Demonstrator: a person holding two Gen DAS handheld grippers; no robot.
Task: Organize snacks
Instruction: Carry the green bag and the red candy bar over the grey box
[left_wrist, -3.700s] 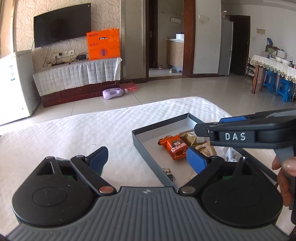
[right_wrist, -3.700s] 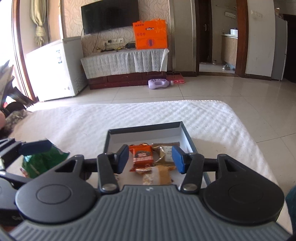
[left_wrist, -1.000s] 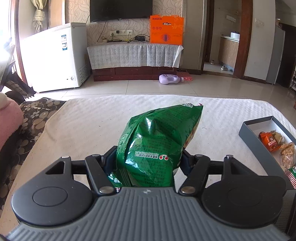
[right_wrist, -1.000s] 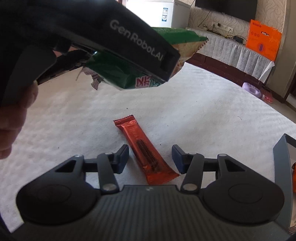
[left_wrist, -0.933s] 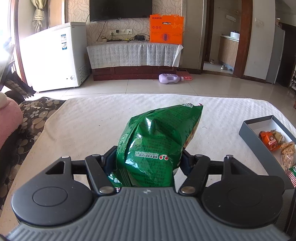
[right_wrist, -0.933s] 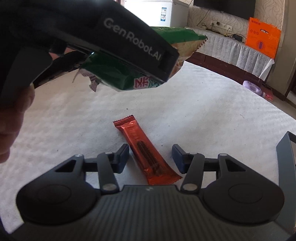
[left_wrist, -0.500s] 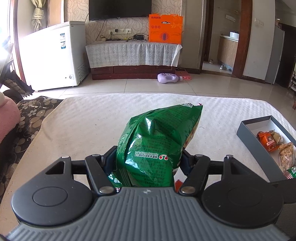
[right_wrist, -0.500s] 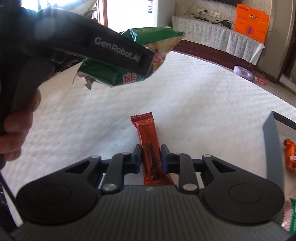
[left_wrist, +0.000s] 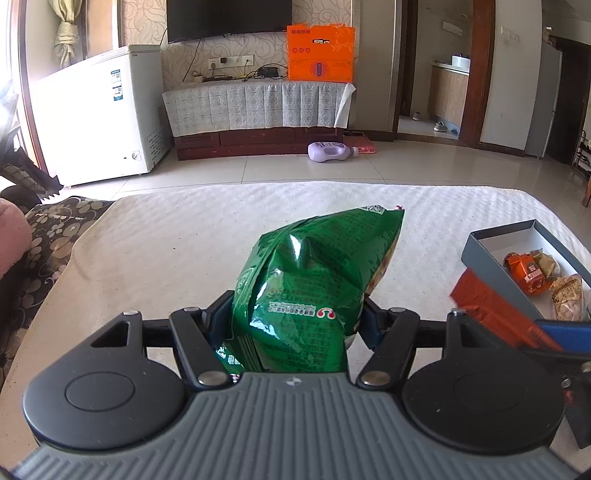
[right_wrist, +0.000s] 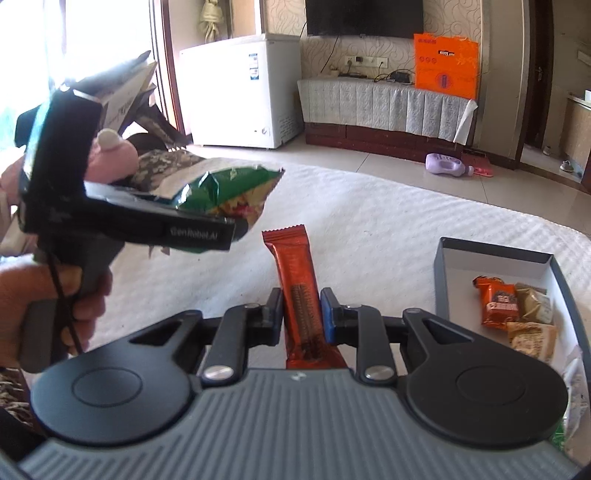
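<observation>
My left gripper (left_wrist: 295, 317) is shut on a green chip bag (left_wrist: 314, 280) and holds it above the white cloth; it also shows in the right wrist view (right_wrist: 221, 195) at the left. My right gripper (right_wrist: 301, 317) is shut on an orange-red snack bar (right_wrist: 299, 288), lifted off the cloth; the bar shows in the left wrist view (left_wrist: 491, 306) at the right. A grey open box (right_wrist: 443, 273) with several small wrapped snacks (right_wrist: 498, 304) lies at the right, also in the left wrist view (left_wrist: 480, 254).
A white textured cloth (left_wrist: 221, 229) covers the surface. A floral cushion (left_wrist: 48, 236) lies off its left edge. A white freezer (left_wrist: 103, 114), a TV bench (left_wrist: 258, 110) and a purple bottle (left_wrist: 328, 152) on the floor are far behind.
My right gripper closed on the orange-red bar and lifted it off the cloth, swinging right toward the box. My left gripper kept holding the green bag.
</observation>
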